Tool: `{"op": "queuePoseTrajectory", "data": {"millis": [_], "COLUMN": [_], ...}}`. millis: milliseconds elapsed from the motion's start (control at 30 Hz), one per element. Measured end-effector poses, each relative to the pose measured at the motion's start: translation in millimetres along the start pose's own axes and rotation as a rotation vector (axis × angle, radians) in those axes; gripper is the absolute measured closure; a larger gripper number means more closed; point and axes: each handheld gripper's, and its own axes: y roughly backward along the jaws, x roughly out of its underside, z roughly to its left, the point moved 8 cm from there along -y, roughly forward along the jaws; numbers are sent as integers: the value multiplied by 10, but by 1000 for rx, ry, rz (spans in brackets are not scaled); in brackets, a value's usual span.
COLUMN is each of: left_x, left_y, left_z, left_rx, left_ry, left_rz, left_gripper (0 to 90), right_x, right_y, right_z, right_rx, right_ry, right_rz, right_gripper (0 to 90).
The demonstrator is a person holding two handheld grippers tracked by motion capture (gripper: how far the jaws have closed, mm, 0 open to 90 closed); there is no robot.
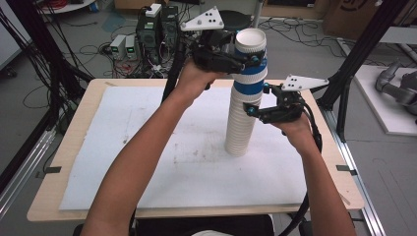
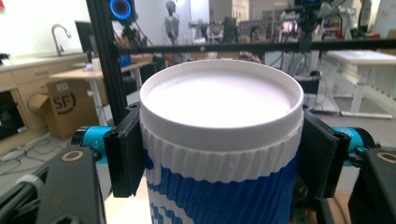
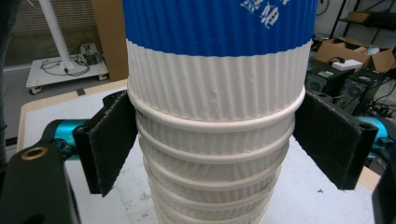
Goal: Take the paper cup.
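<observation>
Top cup [image 1: 250,46] clamped in our left hand-held gripper [image 1: 248,60], its jaws pressed on both sides.
Below it, the upright stack [image 1: 241,128] on the bench [image 1: 64,142] sits between our right hand-held gripper's [image 1: 255,101] jaws, which steady it; the pull runs straight up.

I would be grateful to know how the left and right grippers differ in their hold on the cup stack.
The left gripper clamps the top cup just under its base; the right gripper grips lower, among white rims. The left sits higher than the right. Both squeeze the inverted cup stack from opposite sides.
</observation>
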Motion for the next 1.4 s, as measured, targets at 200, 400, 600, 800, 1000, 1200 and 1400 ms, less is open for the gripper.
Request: {"op": "queuePoseTrajectory", "data": {"millis": [200,400,600,800,1000,1200,1400], "left_x": [-292,-388,-63,235,644,1046,1384], "left_y": [278,557,869,1047,1171,1257,1356], "left_z": [-5,-16,20,60,22,-65,-147], "left_rx": [-23,-29,-56,-71,-72,-74,-83], "left_ry": [8,7,30,58,81,82,111], "left_rz": [-96,-132,-72,-35,33,85,89], "left_gripper": [282,282,282,282,281,280,280], "right_x": [11,30,44,36,138,346,611], "right_y": [10,34,45,129,285,372,447], "right_z": [-18,-41,-35,-2,-1,31,78], "right_rx": [5,13,46,63,80,99,116], "right_ry": [-9,-38,-18,-9,-13,-22,-45], "right_rz": [0,-11,-35,-43,-44,-10,20], "right_gripper": [156,154,150,150,151,152,152]}}
